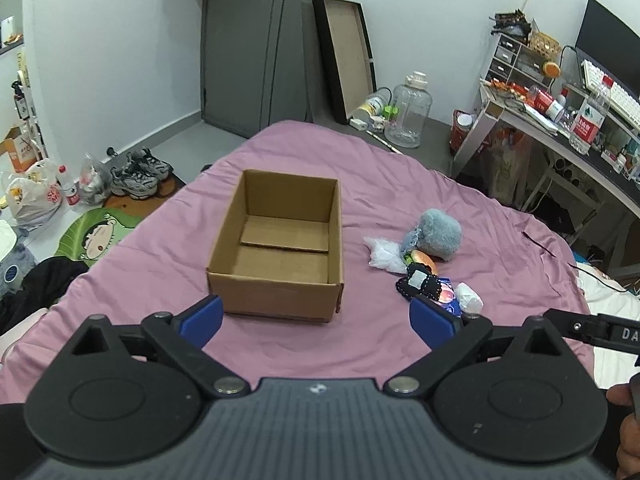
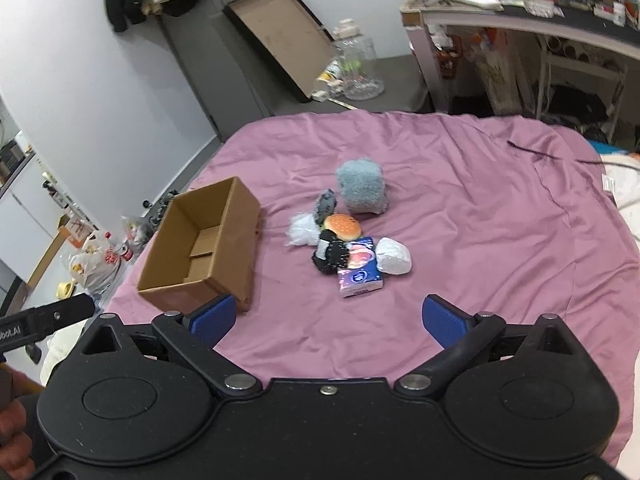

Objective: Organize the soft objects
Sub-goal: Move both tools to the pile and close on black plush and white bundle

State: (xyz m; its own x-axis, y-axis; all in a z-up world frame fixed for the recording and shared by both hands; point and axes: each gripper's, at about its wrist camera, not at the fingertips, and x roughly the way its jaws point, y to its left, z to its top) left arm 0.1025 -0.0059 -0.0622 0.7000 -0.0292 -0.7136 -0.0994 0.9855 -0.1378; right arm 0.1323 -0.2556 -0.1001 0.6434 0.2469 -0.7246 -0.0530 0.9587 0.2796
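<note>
Both hand-held grippers, left point(image 1: 316, 316) and right point(image 2: 328, 318), released, empty. Ahead on bed point(image 2: 480, 208): fluffy blue plush point(image 2: 362, 192) light, squashy; pinch mid-body. Tissue pack point(image 2: 360, 276) probably slippery.

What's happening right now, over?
Left gripper and right gripper open, empty. Cardboard box empty. Soft toys piled beside it on bedsheet. Path clear.

A plain brown cardboard box point(image 2: 208, 248) sits on a mauve-pink bedsheet point(image 2: 460, 208) beside a blue-grey fluffy plush point(image 2: 361, 192), a tan-and-orange burger toy point(image 2: 343, 229), a black item speckled with white dots point(image 2: 331, 257), a blue-and-pink printed tissue pack point(image 2: 360, 274) and a white bundle point(image 2: 394, 256); both grippers' pads point(image 1: 202, 318) are blue.
</note>
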